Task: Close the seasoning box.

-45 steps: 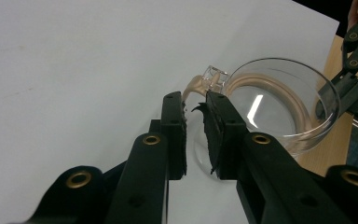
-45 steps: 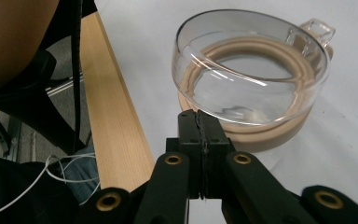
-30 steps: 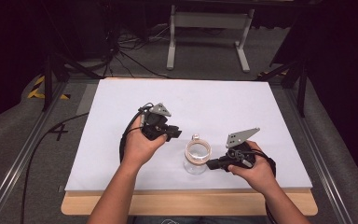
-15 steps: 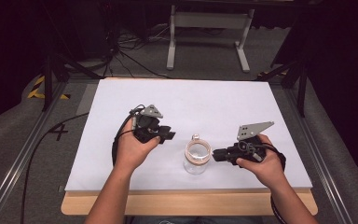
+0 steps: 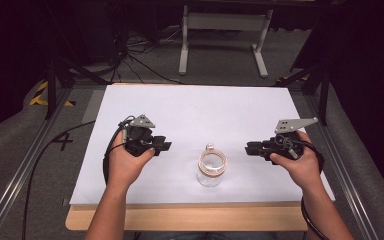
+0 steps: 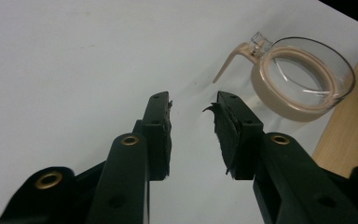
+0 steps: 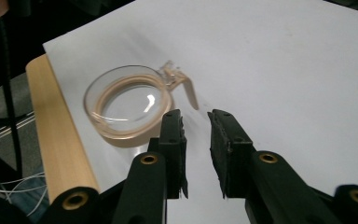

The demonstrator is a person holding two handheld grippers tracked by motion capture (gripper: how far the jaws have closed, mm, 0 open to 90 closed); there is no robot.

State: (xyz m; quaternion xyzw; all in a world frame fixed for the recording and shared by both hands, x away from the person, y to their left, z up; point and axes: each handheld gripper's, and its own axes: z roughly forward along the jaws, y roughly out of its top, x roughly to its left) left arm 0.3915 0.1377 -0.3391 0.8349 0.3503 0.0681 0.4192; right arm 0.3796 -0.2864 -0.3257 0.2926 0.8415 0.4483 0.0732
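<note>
A small clear glass jar with a tan ring at its mouth and a tan clasp stands near the front of the white table top. My left gripper is held to its left, jaws pointing at it from a short distance. In the left gripper view the gripper is open and holds nothing, with the jar ahead to the right. My right gripper sits on the jar's right, apart from it. Its jaws are slightly parted and hold nothing, with the jar ahead to the left.
A strip of bare wood runs along the table's front edge. Metal rails flank the table on both sides. Behind it on the floor are cables and a grey metal stand.
Both hands have drawn away from the jar: the left gripper went left, the right gripper went right. The jar has stayed in place.
</note>
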